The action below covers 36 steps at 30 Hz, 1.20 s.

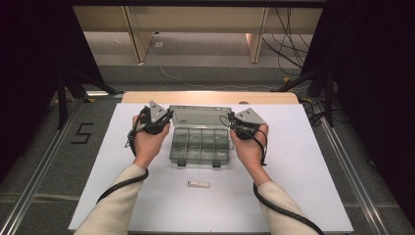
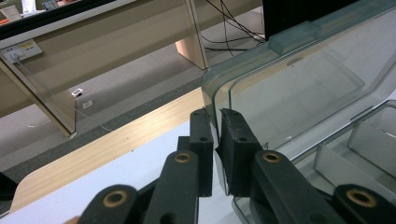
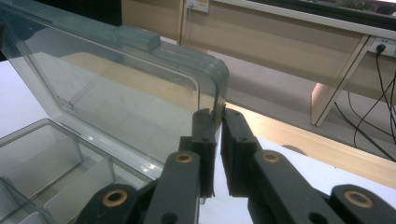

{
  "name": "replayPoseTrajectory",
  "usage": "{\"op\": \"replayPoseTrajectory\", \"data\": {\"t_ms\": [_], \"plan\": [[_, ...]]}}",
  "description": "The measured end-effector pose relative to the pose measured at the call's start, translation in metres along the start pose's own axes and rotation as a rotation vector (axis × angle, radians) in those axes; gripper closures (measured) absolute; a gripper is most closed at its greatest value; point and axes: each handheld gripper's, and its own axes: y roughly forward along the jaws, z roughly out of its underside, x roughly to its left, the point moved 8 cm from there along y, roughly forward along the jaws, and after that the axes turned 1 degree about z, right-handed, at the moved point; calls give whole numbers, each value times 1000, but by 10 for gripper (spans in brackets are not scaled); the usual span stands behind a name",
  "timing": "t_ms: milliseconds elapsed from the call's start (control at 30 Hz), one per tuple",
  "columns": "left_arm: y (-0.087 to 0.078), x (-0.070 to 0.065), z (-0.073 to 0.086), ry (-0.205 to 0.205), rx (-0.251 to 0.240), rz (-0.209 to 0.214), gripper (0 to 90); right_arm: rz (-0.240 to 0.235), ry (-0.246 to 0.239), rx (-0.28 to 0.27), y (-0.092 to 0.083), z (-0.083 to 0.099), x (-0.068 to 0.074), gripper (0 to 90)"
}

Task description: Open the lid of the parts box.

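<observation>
A clear grey plastic compartment box [image 1: 200,145] lies at the middle of the white table sheet, and its lid [image 1: 199,116] stands raised at the far side. My left gripper [image 1: 164,120] is shut on the lid's left edge. In the left gripper view the jaws [image 2: 217,116] pinch the lid's [image 2: 299,88] rim near its rounded corner. My right gripper [image 1: 234,122] is shut on the lid's right edge, and the right gripper view shows its jaws [image 3: 218,114] clamping the lid [image 3: 116,84] at the corner. The compartments [image 3: 46,158] look empty.
A small white oblong item [image 1: 198,184] lies on the sheet [image 1: 303,166] in front of the box. The wooden table edge [image 1: 210,97] runs behind the lid. Beyond it are floor cables [image 1: 288,44] and desk legs; dark stands flank the table.
</observation>
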Motion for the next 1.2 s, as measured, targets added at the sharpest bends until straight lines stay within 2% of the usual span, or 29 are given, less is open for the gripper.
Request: {"op": "replayPoseTrajectory", "data": {"t_ms": [933,1200], "plan": [[11,3,5,-11,19,-1,830,3,14,17,12,7,-2,845],[14,4,7,-7,20,-4,830,-5,16,41,13,12,-2,845]]}}
